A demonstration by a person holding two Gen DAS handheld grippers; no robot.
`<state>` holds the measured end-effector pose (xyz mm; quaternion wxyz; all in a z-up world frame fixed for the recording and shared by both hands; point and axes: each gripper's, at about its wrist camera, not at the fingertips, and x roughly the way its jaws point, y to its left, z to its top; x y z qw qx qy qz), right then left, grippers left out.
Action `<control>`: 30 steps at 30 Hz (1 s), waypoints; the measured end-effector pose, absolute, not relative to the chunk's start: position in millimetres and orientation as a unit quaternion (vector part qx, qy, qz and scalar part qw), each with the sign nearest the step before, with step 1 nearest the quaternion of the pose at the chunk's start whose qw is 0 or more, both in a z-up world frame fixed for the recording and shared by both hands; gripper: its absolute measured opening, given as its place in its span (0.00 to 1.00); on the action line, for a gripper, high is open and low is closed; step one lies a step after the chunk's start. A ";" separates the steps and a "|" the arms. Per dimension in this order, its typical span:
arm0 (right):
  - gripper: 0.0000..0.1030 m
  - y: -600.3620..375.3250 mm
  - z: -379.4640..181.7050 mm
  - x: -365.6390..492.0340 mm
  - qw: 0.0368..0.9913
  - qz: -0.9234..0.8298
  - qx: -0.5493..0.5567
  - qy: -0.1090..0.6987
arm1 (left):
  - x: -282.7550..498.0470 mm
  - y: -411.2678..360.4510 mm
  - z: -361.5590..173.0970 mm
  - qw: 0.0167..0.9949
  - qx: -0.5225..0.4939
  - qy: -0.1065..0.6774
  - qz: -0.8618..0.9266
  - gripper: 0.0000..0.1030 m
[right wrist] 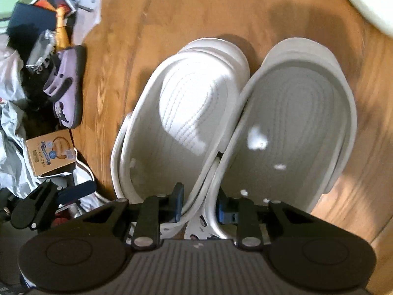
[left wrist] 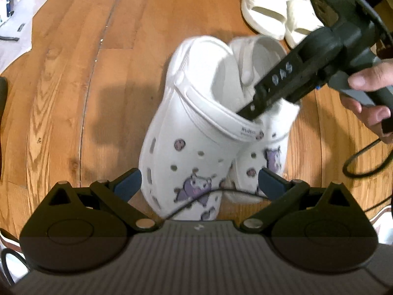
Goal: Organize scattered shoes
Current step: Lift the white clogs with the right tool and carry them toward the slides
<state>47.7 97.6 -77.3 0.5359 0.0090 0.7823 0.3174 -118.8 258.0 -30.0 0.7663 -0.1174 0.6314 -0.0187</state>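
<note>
Two white clogs with purple charms, the left clog and the right clog, stand side by side over the wooden floor. My right gripper comes in from the right in a person's hand. It is shut on the clogs' touching inner rims and straps. In the right wrist view its pads squeeze those rims, with the left clog and right clog hanging ahead of the gripper. My left gripper is open above the toes and holds nothing.
A pair of white slides lies behind the clogs. Papers lie at the far left. In the right wrist view a purple clog, a small cardboard box and bags clutter the left. A black cable loops at the right.
</note>
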 end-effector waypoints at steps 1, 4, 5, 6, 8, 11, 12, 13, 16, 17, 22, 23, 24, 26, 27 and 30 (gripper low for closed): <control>0.25 103.2 -73.3 52.1 0.542 0.318 0.008 0.777 | -114.4 261.2 -29.2 0.768 -0.122 0.629 -0.017 1.00; 0.25 115.2 -56.9 69.6 0.564 0.320 -0.002 0.761 | -98.4 269.5 -24.8 0.778 -0.127 0.616 -0.007 1.00; 0.25 120.9 -51.2 76.9 0.573 0.320 -0.004 0.754 | -91.8 271.9 -22.5 0.783 -0.125 0.609 -0.002 1.00; 0.25 127.0 -47.3 82.1 0.582 0.319 -0.002 0.748 | -85.3 274.3 -20.2 0.789 -0.122 0.602 0.004 1.00; 0.24 139.0 -41.5 92.4 0.597 0.318 0.005 0.736 | -71.2 278.2 -18.5 0.797 -0.120 0.592 0.019 1.00; 0.23 149.7 -40.2 107.2 0.606 0.320 0.018 0.728 | -55.3 282.8 -17.9 0.804 -0.122 0.582 0.031 1.00; 0.22 153.0 -38.8 115.6 0.608 0.321 0.027 0.726 | -50.2 284.5 -17.3 0.806 -0.122 0.579 0.029 1.00; 0.22 154.7 -38.0 122.3 0.608 0.321 0.035 0.725 | -41.8 287.0 -16.0 0.809 -0.121 0.574 0.027 1.00; 0.22 160.0 -35.7 136.9 0.611 0.321 0.045 0.722 | -11.5 287.9 -15.9 0.823 -0.104 0.558 0.021 1.00; 0.22 163.9 -32.1 148.1 0.618 0.318 0.040 0.718 | 0.1 287.1 -17.3 0.825 -0.098 0.556 0.018 1.00; 0.22 188.8 -26.2 197.4 0.644 0.281 -0.047 0.710 | 53.6 280.9 -36.0 0.821 -0.095 0.563 0.015 1.00; 0.22 194.4 -28.3 205.9 0.648 0.268 -0.063 0.711 | 63.6 280.0 -40.6 0.821 -0.099 0.563 0.016 1.00; 0.21 196.7 -29.4 213.7 0.652 0.257 -0.072 0.709 | 70.5 279.7 -43.3 0.822 -0.102 0.560 0.018 1.00; 0.21 199.0 -30.4 229.0 0.663 0.240 -0.082 0.704 | 88.4 278.9 -49.1 0.826 -0.102 0.553 0.039 1.00; 0.21 200.2 -30.3 236.5 0.669 0.237 -0.084 0.699 | 92.7 279.2 -49.6 0.828 -0.105 0.549 0.037 1.00; 0.22 199.9 -38.2 259.4 0.668 0.244 -0.066 0.700 | 103.2 281.6 -54.0 0.832 -0.107 0.544 0.037 1.00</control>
